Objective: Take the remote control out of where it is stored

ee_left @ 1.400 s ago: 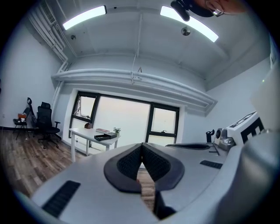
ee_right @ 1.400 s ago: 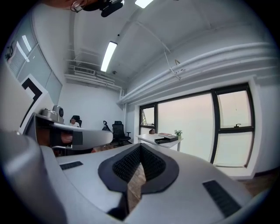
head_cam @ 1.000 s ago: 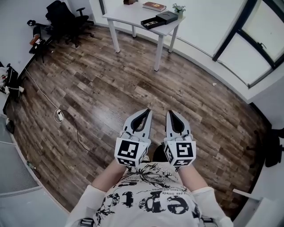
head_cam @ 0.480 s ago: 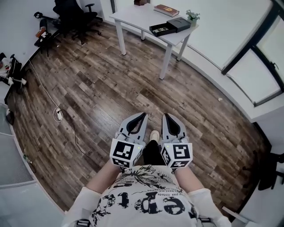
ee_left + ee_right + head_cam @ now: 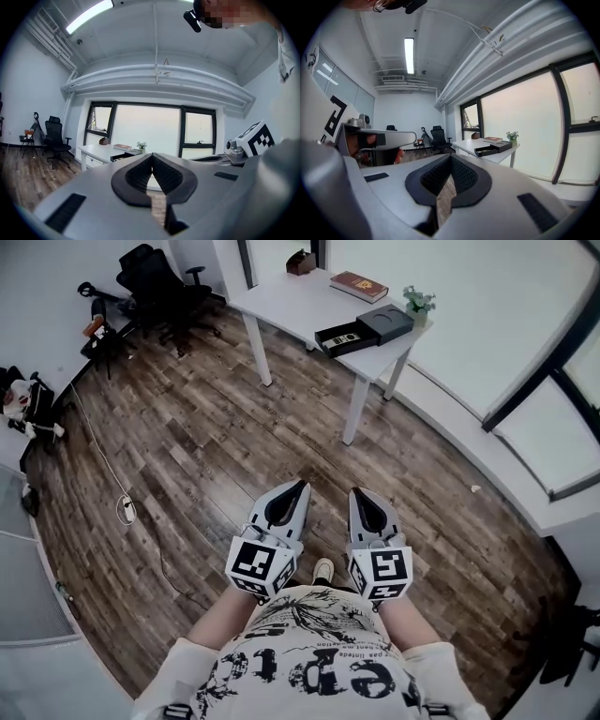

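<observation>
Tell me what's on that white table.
A black box slid partly open, a book, a small plant and a brown object. The box's contents are too small to tell.

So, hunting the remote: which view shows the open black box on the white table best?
Head view: the open black box, seen from above. Right gripper view shows it side-on; left gripper view, barely.

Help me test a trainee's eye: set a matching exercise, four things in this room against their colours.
Things:
1 book
2 chair
3 plant
4 table

Colours:
A white
B green
C reddish-brown
D black

Pairs: 1-C, 2-D, 3-B, 4-A
</observation>
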The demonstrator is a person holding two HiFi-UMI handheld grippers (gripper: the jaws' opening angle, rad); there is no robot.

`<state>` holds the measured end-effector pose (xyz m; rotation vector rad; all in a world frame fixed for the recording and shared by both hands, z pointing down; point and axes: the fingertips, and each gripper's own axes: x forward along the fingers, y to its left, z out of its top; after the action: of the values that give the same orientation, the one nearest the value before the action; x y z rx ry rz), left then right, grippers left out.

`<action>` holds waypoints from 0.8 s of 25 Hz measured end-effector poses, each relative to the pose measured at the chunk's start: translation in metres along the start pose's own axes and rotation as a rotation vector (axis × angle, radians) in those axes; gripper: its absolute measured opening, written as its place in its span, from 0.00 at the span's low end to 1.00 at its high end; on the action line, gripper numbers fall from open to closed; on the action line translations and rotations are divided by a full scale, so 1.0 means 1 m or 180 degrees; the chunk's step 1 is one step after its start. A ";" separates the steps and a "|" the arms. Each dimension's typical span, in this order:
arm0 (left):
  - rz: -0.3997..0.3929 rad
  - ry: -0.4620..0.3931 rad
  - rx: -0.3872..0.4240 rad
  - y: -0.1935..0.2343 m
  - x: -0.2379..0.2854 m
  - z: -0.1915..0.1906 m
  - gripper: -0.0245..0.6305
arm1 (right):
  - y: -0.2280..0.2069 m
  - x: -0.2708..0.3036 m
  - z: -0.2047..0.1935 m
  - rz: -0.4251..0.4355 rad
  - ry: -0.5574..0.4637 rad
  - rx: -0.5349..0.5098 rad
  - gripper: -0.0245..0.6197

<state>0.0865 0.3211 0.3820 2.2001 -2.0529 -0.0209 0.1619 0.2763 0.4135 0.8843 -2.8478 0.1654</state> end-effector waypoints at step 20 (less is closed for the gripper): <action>-0.0531 0.0496 0.0046 0.148 0.254 0.009 0.05 | -0.125 0.231 0.046 -0.0581 0.0126 0.0150 0.04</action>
<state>-0.0425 0.0582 0.4095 2.2958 -1.7914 0.1446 0.0404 0.0391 0.4177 1.1308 -2.7191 0.2256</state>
